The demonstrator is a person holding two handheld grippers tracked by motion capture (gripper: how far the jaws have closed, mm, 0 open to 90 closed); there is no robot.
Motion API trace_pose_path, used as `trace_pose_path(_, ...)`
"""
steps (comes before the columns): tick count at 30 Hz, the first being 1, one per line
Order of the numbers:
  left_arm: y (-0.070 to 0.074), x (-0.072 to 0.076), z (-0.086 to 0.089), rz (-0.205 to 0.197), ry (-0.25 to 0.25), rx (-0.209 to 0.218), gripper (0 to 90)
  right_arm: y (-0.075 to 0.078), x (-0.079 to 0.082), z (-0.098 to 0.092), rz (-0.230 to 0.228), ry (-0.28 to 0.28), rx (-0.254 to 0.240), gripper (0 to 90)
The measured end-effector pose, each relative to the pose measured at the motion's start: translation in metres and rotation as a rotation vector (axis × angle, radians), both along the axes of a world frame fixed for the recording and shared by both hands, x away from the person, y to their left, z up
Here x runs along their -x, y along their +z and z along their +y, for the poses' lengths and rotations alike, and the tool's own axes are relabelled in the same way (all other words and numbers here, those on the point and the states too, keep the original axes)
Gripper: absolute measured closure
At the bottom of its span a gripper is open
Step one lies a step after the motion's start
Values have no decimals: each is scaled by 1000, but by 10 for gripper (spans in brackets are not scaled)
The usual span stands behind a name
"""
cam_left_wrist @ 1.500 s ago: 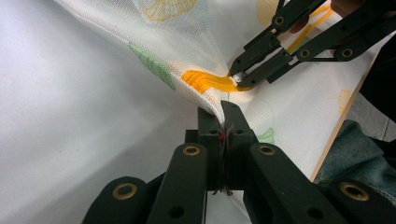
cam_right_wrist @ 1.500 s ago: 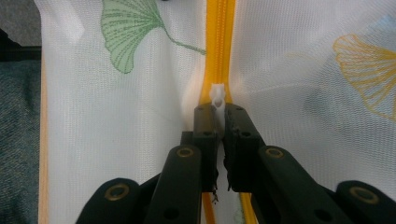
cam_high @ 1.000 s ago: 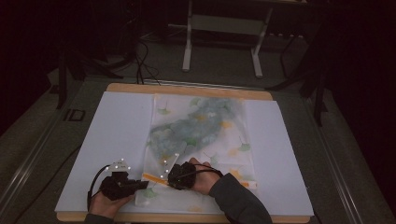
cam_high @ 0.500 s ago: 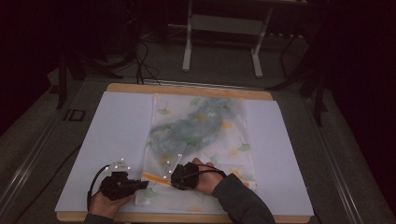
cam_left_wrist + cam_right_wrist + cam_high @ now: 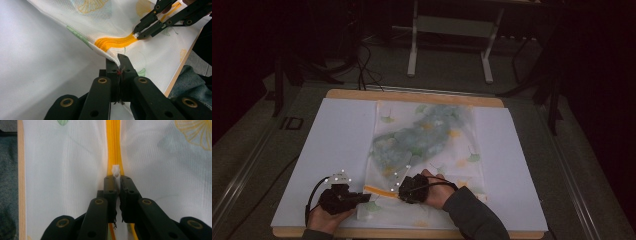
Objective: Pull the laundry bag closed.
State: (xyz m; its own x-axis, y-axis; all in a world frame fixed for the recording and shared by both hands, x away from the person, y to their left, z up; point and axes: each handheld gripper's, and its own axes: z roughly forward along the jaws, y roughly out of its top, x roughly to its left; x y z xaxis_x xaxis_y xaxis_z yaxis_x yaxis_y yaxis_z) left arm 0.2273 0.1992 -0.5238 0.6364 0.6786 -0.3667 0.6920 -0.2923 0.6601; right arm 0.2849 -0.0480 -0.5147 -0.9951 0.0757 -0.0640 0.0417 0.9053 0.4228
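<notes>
A white mesh bag printed with ginkgo leaves lies flat on the table, with a greenish garment inside it. An orange zipper runs along its near end. My left gripper is shut on the bag's fabric at the zipper's end, and its tips pinch a raised fold of mesh. My right gripper is shut on the white zipper pull, with the orange zipper running straight ahead of it. In the left gripper view the right gripper holds the pull at the zipper.
The bag rests on a white sheet over a wooden board. A metal stand and cables sit on the dark floor beyond the table. The person's jeans are near the board's front edge.
The right hand has shifted only slightly at the zipper. The left hand has kept still, and both grips are unchanged.
</notes>
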Motion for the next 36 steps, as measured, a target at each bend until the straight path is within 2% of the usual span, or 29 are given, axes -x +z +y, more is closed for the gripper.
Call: trace_pose_path(36, 0, 0, 2, -5, -3, 3, 884, 2, 0, -22, -2, -11, 31, 845)
